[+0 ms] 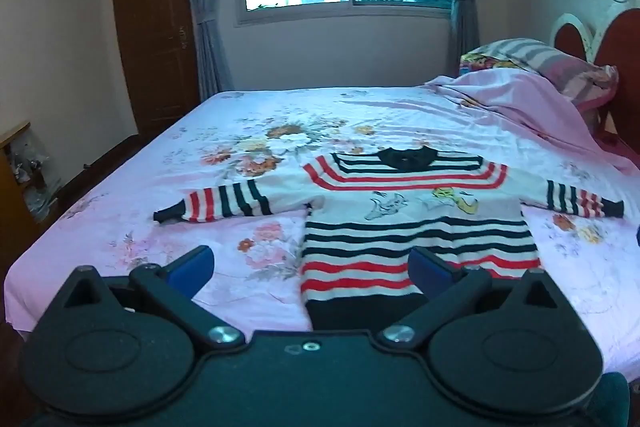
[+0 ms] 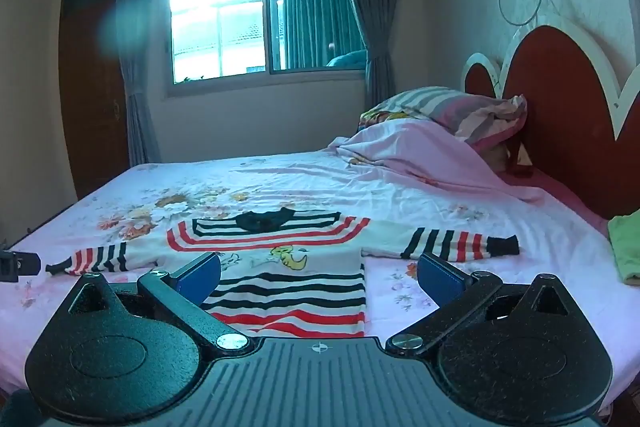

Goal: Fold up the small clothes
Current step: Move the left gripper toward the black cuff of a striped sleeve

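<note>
Sweater: small red-black-white striped knit sweater [image 1: 412, 227] spread flat on floral pink bed [image 1: 240, 131], just beyond both claws.
Left claw [image 1: 312, 263]: fully open, empty, tilted downward.
Right claw [image 2: 320, 275]: fully open, empty, tilted downward.

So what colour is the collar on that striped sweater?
Black; the collar of the sweater shows best in the left wrist view.

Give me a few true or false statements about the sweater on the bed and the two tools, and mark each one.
1. The striped sweater lies flat on the bed with both sleeves spread out. True.
2. The left tool is clamped on the sweater's hem. False: its fingers stand wide apart and hold nothing.
3. The right tool is open and empty. True.
4. The sweater is already folded in half. False: it is fully laid out, unfolded.
5. A green cloth lies near the bed's right edge in the right wrist view. True.
</note>
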Available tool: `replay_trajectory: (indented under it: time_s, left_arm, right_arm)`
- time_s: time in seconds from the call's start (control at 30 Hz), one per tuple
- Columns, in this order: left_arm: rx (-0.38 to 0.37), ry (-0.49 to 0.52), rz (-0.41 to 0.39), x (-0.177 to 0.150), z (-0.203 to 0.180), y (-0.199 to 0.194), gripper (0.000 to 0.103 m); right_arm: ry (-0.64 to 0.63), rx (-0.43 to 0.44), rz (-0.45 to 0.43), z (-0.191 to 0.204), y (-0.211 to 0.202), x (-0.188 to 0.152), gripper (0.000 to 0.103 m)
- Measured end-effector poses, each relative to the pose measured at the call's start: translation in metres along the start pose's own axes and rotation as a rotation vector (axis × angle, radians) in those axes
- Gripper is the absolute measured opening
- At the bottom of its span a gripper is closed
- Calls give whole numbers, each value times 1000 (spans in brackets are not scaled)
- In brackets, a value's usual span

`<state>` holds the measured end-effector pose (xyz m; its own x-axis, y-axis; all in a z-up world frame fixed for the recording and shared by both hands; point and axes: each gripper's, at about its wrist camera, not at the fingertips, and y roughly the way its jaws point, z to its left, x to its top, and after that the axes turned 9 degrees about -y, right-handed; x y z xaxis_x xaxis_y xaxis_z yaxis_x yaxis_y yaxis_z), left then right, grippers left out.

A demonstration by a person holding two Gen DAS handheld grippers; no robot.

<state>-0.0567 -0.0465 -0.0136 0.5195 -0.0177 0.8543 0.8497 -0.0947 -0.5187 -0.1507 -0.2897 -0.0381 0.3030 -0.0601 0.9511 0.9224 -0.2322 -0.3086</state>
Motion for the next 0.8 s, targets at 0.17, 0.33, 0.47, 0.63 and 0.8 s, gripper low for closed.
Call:
replay_trajectory:
  time_s: [0.17, 0.33, 0.47, 0.63, 0.8]
  left_arm:
    - [-5, 0, 8, 1, -5, 0, 102]
    - [-3, -3, 3, 2, -8, -2, 102]
    - [-3, -6, 10, 1, -11, -1, 102]
    - [-1, -19, 26, 3, -8, 4, 102]
    - [-12, -14, 36, 4, -5, 11, 102]
  right_arm:
    - [19, -9, -2, -9, -1, 4, 103]
    - [36, -21, 0, -15, -1, 4, 103]
    - [45, -15, 3, -18, -1, 2, 103]
    - [43, -7, 6, -15, 1, 2, 103]
    - [41, -3, 14, -14, 5, 0, 103]
